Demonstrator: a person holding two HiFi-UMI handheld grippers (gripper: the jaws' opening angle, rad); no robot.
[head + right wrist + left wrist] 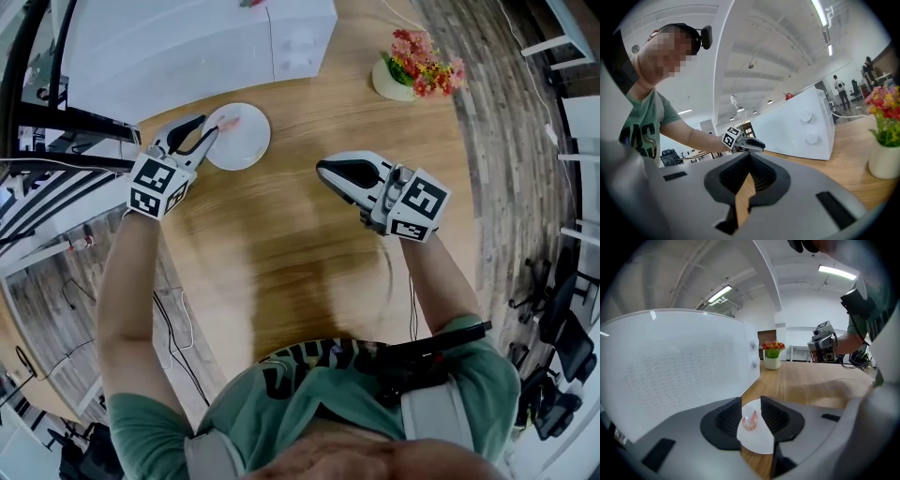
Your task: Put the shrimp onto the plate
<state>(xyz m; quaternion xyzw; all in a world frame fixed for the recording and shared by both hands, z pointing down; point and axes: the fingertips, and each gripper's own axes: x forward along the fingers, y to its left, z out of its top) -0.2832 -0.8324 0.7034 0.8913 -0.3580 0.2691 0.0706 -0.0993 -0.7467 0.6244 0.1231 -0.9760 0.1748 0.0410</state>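
Shrimp [750, 421] lies on the plate [759, 442]; left gripper [751, 400] released, jaws astride it; right gripper [749, 159] clenched, empty; any withdrawal should avoid brushing the shrimp.

Green T-shirt [492, 380], dark lettering; left gripper [208, 128], right gripper [322, 169] white-grey, marker cubes [157, 185]

The wooden table [281, 253] lies bare across its middle and near side, so there is wide room to pass there. At the far left a large white cabinet [187, 47] stands close behind the plate [251, 147] and blocks any approach from that side. The left gripper [210, 125] hangs over the plate's near-left rim, while the plate's right side is open. The flower pot [398, 82] stands well apart at the far right.
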